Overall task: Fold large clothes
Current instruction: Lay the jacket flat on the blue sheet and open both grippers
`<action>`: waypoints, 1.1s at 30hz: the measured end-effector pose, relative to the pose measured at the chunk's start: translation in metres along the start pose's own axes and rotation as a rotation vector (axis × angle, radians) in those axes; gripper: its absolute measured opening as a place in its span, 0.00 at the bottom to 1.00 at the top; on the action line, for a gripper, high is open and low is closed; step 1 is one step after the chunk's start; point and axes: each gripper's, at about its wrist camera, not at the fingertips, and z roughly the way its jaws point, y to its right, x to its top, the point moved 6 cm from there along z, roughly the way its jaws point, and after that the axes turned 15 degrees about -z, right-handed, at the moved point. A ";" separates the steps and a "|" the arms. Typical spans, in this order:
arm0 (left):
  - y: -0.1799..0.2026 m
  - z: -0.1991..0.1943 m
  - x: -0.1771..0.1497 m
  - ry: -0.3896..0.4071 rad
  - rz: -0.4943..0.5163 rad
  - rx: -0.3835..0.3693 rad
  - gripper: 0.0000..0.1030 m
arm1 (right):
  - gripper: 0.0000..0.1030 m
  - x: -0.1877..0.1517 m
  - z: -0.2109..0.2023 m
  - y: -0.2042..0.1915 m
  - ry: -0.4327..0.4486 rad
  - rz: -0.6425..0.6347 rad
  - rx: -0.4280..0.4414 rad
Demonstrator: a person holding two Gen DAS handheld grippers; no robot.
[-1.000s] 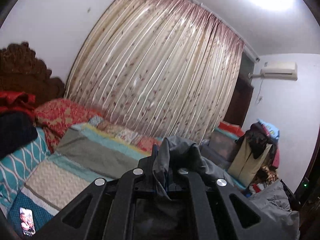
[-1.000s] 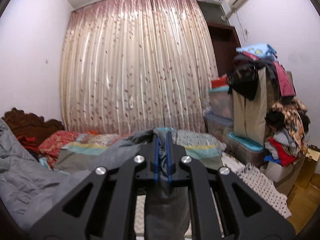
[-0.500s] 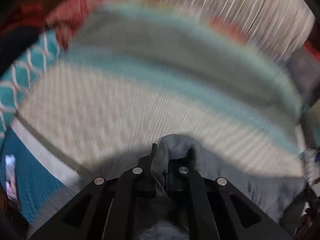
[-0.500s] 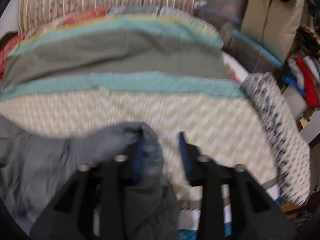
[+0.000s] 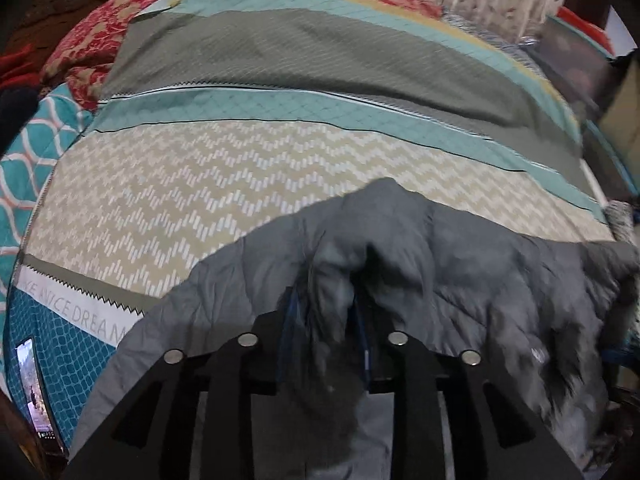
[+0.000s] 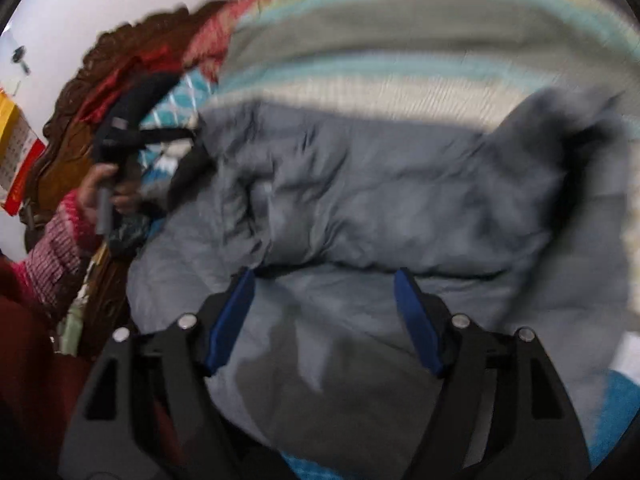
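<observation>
A large grey padded jacket (image 5: 460, 264) lies spread on the striped bedspread (image 5: 200, 184). In the left wrist view my left gripper (image 5: 326, 312) is partly closed, with a bunched fold of the grey fabric between its blue pads. In the right wrist view the same jacket (image 6: 380, 192) fills the middle, crumpled. My right gripper (image 6: 324, 284) is wide open and empty just above it. The left gripper (image 6: 120, 136) and the hand holding it show at the far left of that view.
A phone (image 5: 34, 392) lies at the bed's near left corner. Red patterned pillows (image 5: 92, 36) and a dark carved headboard (image 6: 100, 92) stand at the bed's head. Stacked boxes (image 5: 572, 64) stand beyond the right side.
Both grippers swung down from facing the curtain to the bed, laying the jacket on it. My right gripper opened and let go of the fabric. The left still pinches its fold.
</observation>
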 end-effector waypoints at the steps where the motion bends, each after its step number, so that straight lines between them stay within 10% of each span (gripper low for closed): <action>1: -0.001 -0.003 -0.001 -0.006 -0.001 -0.010 0.49 | 0.67 0.002 0.028 0.009 -0.082 0.043 0.047; 6: -0.017 -0.031 0.005 0.035 -0.059 -0.070 0.50 | 0.65 0.064 0.099 0.044 -0.172 0.036 0.144; 11: -0.020 -0.053 0.005 0.122 -0.113 -0.083 0.50 | 0.65 0.238 0.086 0.141 0.134 0.048 -0.263; 14: -0.013 -0.054 -0.007 0.120 -0.090 -0.083 0.50 | 0.65 0.265 0.086 0.186 0.113 0.182 -0.343; 27: 0.135 0.046 -0.048 -0.006 0.417 -0.144 0.50 | 0.65 0.102 0.044 0.091 0.102 0.101 -0.159; 33: 0.151 0.112 0.050 0.145 0.411 0.085 0.50 | 0.65 0.095 0.043 0.156 0.009 0.080 -0.417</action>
